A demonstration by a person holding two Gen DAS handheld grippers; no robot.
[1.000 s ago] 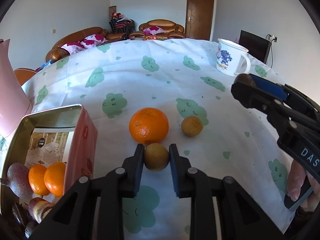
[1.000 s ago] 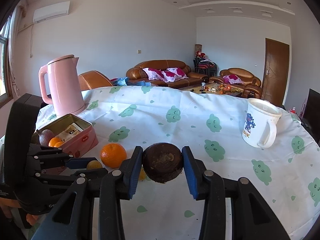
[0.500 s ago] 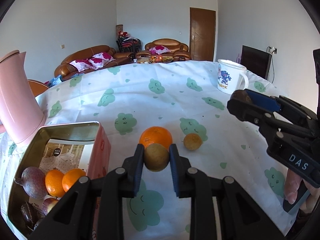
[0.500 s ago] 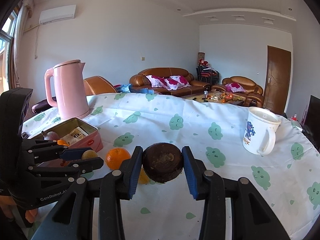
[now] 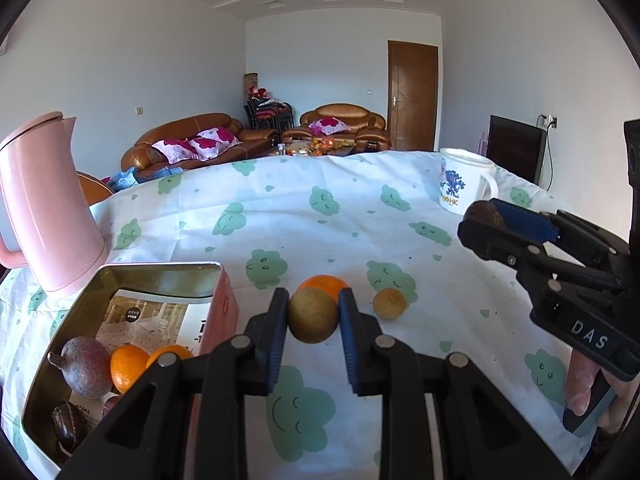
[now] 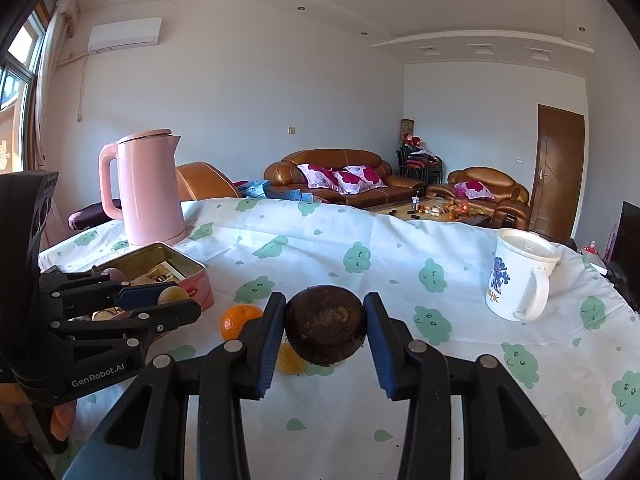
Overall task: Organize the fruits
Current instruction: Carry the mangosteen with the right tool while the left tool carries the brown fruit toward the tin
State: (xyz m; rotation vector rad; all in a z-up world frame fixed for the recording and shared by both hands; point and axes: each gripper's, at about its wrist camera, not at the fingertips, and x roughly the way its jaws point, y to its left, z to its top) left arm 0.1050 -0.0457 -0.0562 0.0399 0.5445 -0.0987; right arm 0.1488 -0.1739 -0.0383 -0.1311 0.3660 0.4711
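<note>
1. Since a second ago your left gripper (image 5: 313, 320) has risen and tipped upward: the far wall and ceiling now fill its view, and the large orange (image 5: 323, 283) on the cloth sits mostly hidden behind the fruit you carry.
2. Your left jaws pinch a small yellow-brown fruit (image 5: 313, 319) from both sides, off the tablecloth (image 5: 280, 224).
3. Your right gripper (image 6: 325, 330) has barely shifted; its jaws clamp a dark brown round fruit (image 6: 326, 330), also held above the cloth.
4. Left of your left gripper stands the open pink tin (image 5: 216, 304). It holds two small oranges (image 5: 129, 366), a purple fruit (image 5: 86, 366) and a dark one near the bottom corner.
5. One small yellow fruit (image 5: 389, 303) lies loose on the cloth, just right of the large orange.
6. Behind the tin stands a pink kettle (image 5: 44, 204); a white mug (image 5: 464, 184) sits at the far right of the table.
</note>
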